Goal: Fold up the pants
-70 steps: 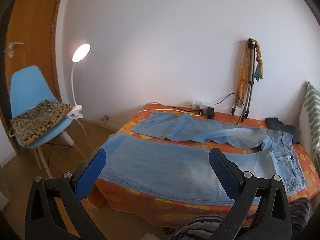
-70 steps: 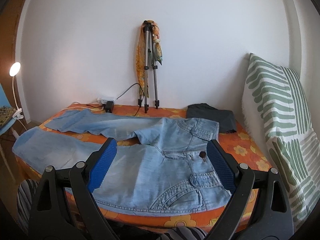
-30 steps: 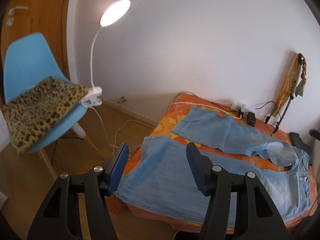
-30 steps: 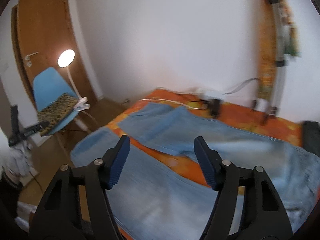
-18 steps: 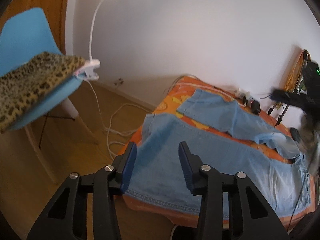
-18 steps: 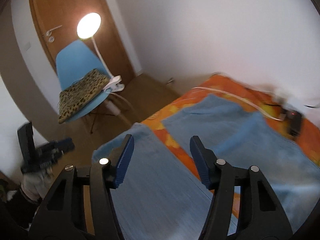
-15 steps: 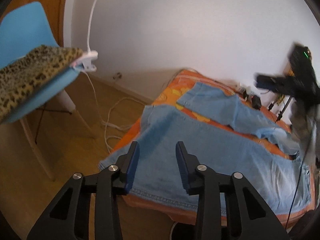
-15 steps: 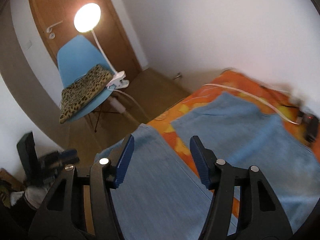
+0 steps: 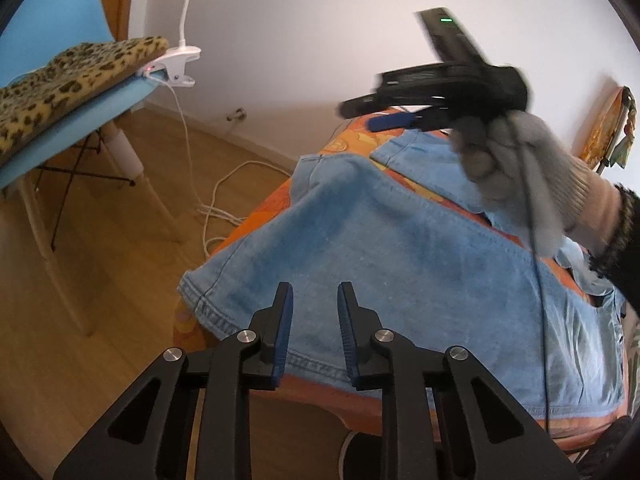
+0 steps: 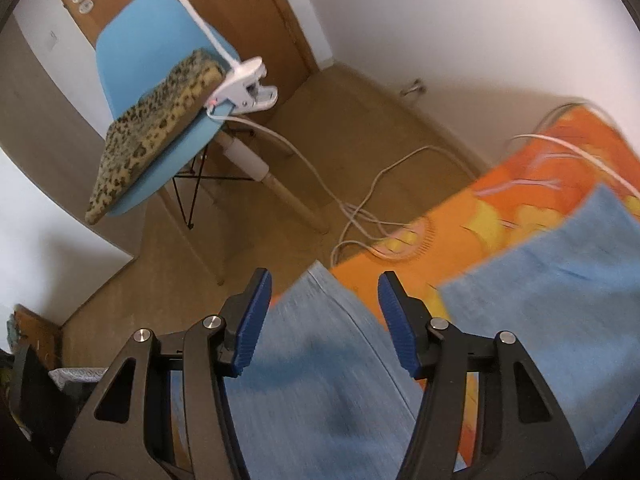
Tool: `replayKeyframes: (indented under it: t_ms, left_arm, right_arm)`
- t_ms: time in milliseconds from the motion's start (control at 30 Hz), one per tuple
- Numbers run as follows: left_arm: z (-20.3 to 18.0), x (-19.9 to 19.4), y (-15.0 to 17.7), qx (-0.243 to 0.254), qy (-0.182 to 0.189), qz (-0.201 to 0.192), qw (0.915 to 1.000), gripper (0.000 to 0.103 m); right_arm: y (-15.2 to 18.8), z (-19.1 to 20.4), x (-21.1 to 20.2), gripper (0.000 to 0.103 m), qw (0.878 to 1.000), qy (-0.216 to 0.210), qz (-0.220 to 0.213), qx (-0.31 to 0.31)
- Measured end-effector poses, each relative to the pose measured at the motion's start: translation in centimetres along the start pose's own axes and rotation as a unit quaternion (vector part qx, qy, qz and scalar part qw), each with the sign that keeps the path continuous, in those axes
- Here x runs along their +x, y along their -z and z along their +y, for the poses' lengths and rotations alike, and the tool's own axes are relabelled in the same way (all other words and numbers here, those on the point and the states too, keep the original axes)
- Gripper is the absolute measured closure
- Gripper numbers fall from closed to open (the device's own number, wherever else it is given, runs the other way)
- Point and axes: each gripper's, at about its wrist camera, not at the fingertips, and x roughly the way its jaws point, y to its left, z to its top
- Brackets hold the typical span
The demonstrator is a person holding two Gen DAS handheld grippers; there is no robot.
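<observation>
Two grippers over one end of a bed.

1. Left gripper [image 9: 316,292]: jaws narrow and closing, tilted down over the near hem of the pants [image 9: 400,248]. Denim visible through the gap; no fabric pinched between the pads.
2. Right gripper [image 10: 325,278]: jaws spread, pointing steeply down over the hem corner of the same leg. Nothing clamped. Carried by a hand [image 9: 520,168] in a grey knit glove, with a dark sleeve behind it; blurred in the left wrist view.
3. Pants: light blue denim, laid flat along the bed, both legs spread apart with a strip of bedcover between them. Near leg draped slightly over the foot edge of the bed; far leg nearer the wall.
4. Bed [image 10: 500,200]: orange cover with a yellow flower print. White cable [image 10: 580,148] across the far corner.
5. Floor [image 9: 100,260]: light wood boards. Loose loops of white cord [image 10: 360,208] beside the bed.
6. Chair [image 10: 160,40]: blue shell, wooden legs, well apart from the bed. Leopard-print cushion [image 10: 160,120] on the seat. White lamp clamp [image 10: 244,92] fixed to the seat edge, just beside the cushion.
7. Room: white wall [image 9: 300,20]; wooden door [image 10: 240,0] behind the chair; tripod [image 9: 612,128] with a scarf against the wall beyond the bed.
</observation>
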Motion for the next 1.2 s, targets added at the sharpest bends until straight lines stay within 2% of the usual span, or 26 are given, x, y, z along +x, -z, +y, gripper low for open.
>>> replayKeyframes:
  t_ms: [267,433,500,567,700,900,967,1100,1133,1200]
  left_arm:
    - [1.1,0.1,0.2,-0.011,-0.001,-0.007,0.9999,0.082]
    - [1.9,0.4,0.3,-0.021,-0.001,-0.007,0.9998,0.082]
    - [2.2,0.4,0.3,-0.023,-0.003,-0.008,0.9997,0.082]
    - [2.5,0.4,0.3,-0.026,-0.004,-0.008,0.9996,0.082]
    - [3.2,0.3,0.3,-0.032,-0.009,-0.01,0.9994,0.082]
    - [3.5,0.2,0.0,-0.028,-0.015,-0.014,0.9994,0.082]
    - [3.4,0.3,0.0,-0.027,-0.016,-0.013,0.9994,0.082]
    - [3.1,0.3,0.1,-0.026,-0.018,-0.011,0.9994,0.082]
    - [3.0,0.4,0.0,-0.026,-0.018,-0.01,0.9995,0.082]
    - [2.7,0.3,-0.2,-0.022,-0.018,-0.009,0.9996,0.082]
  right_arm:
    - [-0.7,1.6,6.5,0.044,0.997,0.016,0.063,-0.033]
    - [0.0,2.3,7.5,0.046,0.994,0.038,0.079,-0.067]
    - [0.3,2.4,7.4,0.069,0.993,0.042,0.084,-0.076]
    - [0.7,2.8,7.3,0.082,0.99,0.059,0.086,-0.097]
    - [1.0,3.5,6.1,0.093,0.99,0.057,0.071,-0.107]
    - [0.3,3.7,0.5,0.094,0.995,0.041,-0.02,-0.084]
    - [0.1,3.6,-0.9,0.094,0.994,0.05,-0.047,-0.087]
    - [0.6,3.2,-1.0,0.093,0.99,0.084,-0.05,-0.105]
    - [0.5,3.1,-0.9,0.089,0.99,0.087,-0.046,-0.103]
    - [0.4,2.3,-1.6,0.062,0.992,0.087,-0.04,-0.085]
